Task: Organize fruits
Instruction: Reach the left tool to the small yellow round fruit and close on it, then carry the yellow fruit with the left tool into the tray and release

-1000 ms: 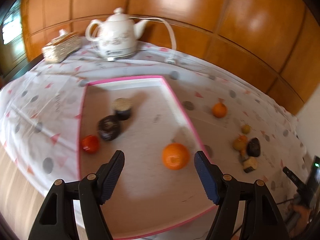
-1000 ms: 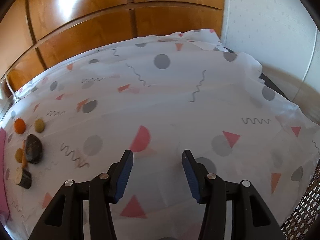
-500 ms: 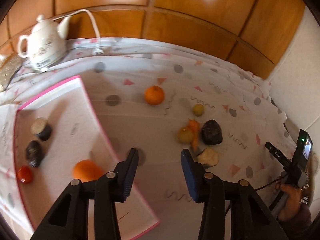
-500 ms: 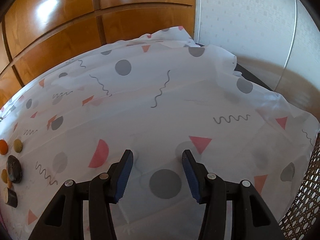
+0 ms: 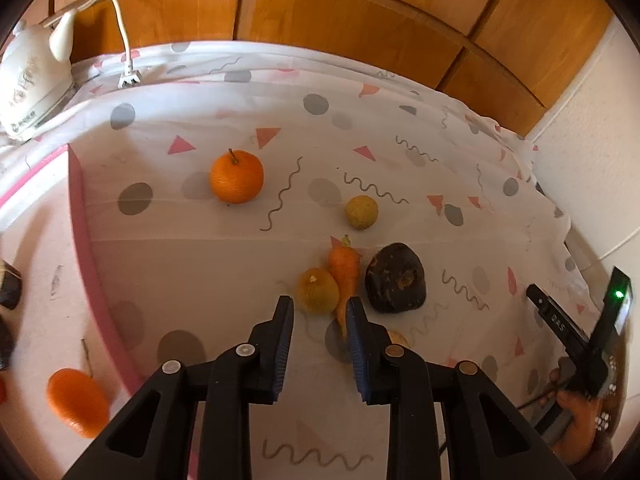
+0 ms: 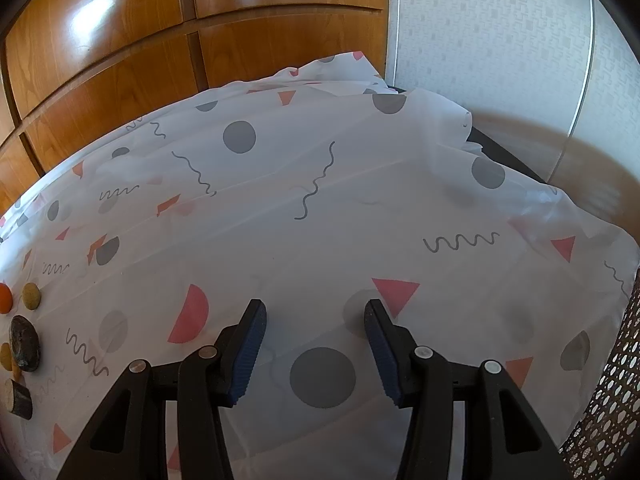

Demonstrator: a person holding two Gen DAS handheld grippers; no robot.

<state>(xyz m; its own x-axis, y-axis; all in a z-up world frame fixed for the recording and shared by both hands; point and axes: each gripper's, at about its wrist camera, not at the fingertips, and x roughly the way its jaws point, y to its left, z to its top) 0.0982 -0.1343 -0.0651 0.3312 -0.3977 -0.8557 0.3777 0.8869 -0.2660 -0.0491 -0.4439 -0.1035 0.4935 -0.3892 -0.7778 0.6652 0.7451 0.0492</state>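
In the left wrist view my left gripper [image 5: 320, 308] is open and empty, just short of a small yellow-brown fruit [image 5: 317, 290] and a carrot [image 5: 345, 276] that lie side by side on the cloth. A dark lumpy fruit [image 5: 395, 278] sits to their right, a pale yellow fruit [image 5: 361, 212] behind, an orange [image 5: 237, 176] further back left. The pink-rimmed tray [image 5: 86, 256] at left holds another orange [image 5: 77, 403]. My right gripper [image 6: 315, 312] is open and empty over bare cloth; the fruit cluster [image 6: 24, 342] shows at its far left.
A white kettle [image 5: 30, 80] with cord and plug [image 5: 130, 78] stands at the back left. Wood panelling runs behind the table. The right hand and its gripper [image 5: 584, 348] show at the right edge. A mesh basket [image 6: 608, 412] sits at the table's right edge.
My left gripper has swung right from over the tray to the loose fruits and its jaws have narrowed. My right gripper's view has drifted right; its jaws are unchanged.
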